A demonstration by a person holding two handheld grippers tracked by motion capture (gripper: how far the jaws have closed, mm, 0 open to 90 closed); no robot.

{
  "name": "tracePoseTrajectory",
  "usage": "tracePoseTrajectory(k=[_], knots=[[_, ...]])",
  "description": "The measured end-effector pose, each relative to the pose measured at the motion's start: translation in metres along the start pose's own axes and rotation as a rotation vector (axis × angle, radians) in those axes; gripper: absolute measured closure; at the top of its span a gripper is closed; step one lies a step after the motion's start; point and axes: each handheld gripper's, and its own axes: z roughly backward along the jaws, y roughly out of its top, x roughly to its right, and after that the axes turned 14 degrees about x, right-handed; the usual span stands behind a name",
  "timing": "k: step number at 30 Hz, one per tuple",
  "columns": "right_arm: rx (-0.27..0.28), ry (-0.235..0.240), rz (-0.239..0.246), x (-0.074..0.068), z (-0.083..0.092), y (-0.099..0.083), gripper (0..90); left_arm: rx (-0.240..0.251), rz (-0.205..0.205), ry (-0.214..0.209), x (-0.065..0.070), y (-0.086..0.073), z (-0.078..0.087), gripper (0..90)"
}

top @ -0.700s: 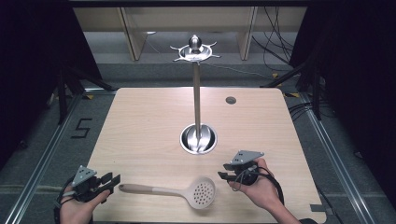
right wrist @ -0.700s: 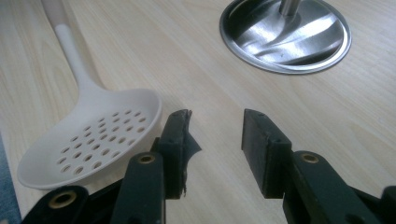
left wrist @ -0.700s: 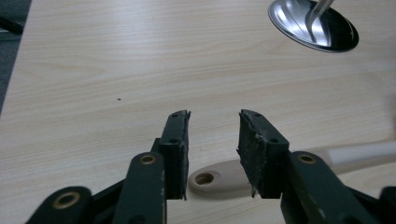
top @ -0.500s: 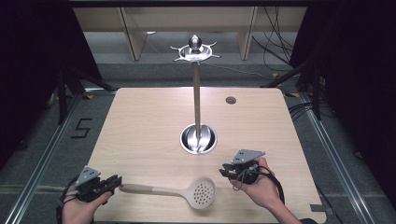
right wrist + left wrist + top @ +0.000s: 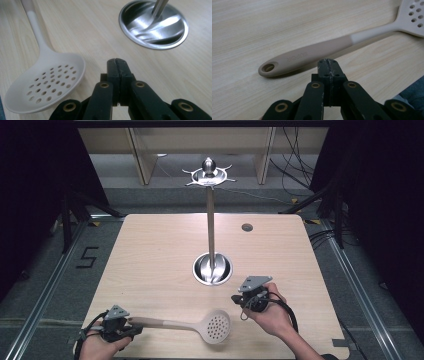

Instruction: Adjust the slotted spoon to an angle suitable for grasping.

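Observation:
A beige slotted spoon [image 5: 210, 326] lies flat near the table's front edge, its handle [image 5: 155, 322] pointing left. My left gripper [image 5: 133, 329] sits at the handle's end, jaws shut with nothing between them. In the left gripper view the tips [image 5: 328, 62] stop just short of the handle [image 5: 312, 53], whose hanging hole [image 5: 268, 67] is at the left. My right gripper [image 5: 236, 299], also shut and empty, hovers right of the spoon's bowl. In the right gripper view its tips [image 5: 117, 61] stand between the perforated bowl [image 5: 47, 82] and the steel base [image 5: 153, 23].
A tall metal stand rises from a round steel base [image 5: 212, 269] at the table's middle, with a hook-ringed top [image 5: 209, 172]. A small dark hole [image 5: 247, 227] marks the wooden table [image 5: 150, 255] at the back right. Cables and frame legs lie beyond the table.
My left gripper has slid right, closer to the end of the spoon's handle. The right gripper and the spoon have stayed about where they were.

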Motion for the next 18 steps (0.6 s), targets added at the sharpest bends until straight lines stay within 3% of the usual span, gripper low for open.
tracePoseTrajectory(k=[3, 6, 8, 11, 12, 13, 15, 16, 17, 18], knots=[[-0.067, 0.044, 0.014, 0.0, -0.011, 0.001, 90.0, -0.012, 0.015, -0.001, 0.005, 0.0, -0.008, 89.2], [-0.132, 0.068, 0.002, -0.003, -0.02, 0.001, 90.0, -0.068, -0.012, -0.017, 0.006, 0.001, -0.013, 89.2], [-0.14, 0.057, -0.01, -0.006, -0.022, 0.0, 90.0, -0.093, -0.018, -0.012, 0.006, 0.002, -0.016, 89.2], [-0.145, 0.101, 0.024, -0.011, -0.026, 0.0, 90.0, -0.118, -0.026, -0.007, 0.004, 0.002, -0.019, 89.2], [-0.166, 0.109, 0.02, -0.012, -0.023, 0.0, 90.0, -0.118, -0.03, 0.011, 0.004, 0.002, -0.021, 89.2], [-0.163, 0.103, 0.011, -0.013, -0.026, -0.001, 90.0, -0.143, -0.031, -0.002, 0.003, 0.003, -0.023, 89.2], [-0.17, 0.12, 0.016, -0.014, -0.025, -0.002, 90.0, -0.131, -0.032, 0.002, 0.002, 0.003, -0.027, 89.3], [-0.176, 0.127, 0.027, -0.014, -0.025, -0.002, 90.0, -0.159, -0.043, 0.013, 0.001, 0.005, -0.026, 89.3], [-0.157, 0.119, 0.037, -0.014, -0.027, -0.003, 90.0, -0.147, -0.04, 0.013, 0.001, 0.005, -0.028, 89.3], [-0.169, 0.123, 0.019, -0.015, -0.024, -0.002, 90.0, -0.158, -0.037, 0.02, 0.0, 0.006, -0.029, 89.3]])
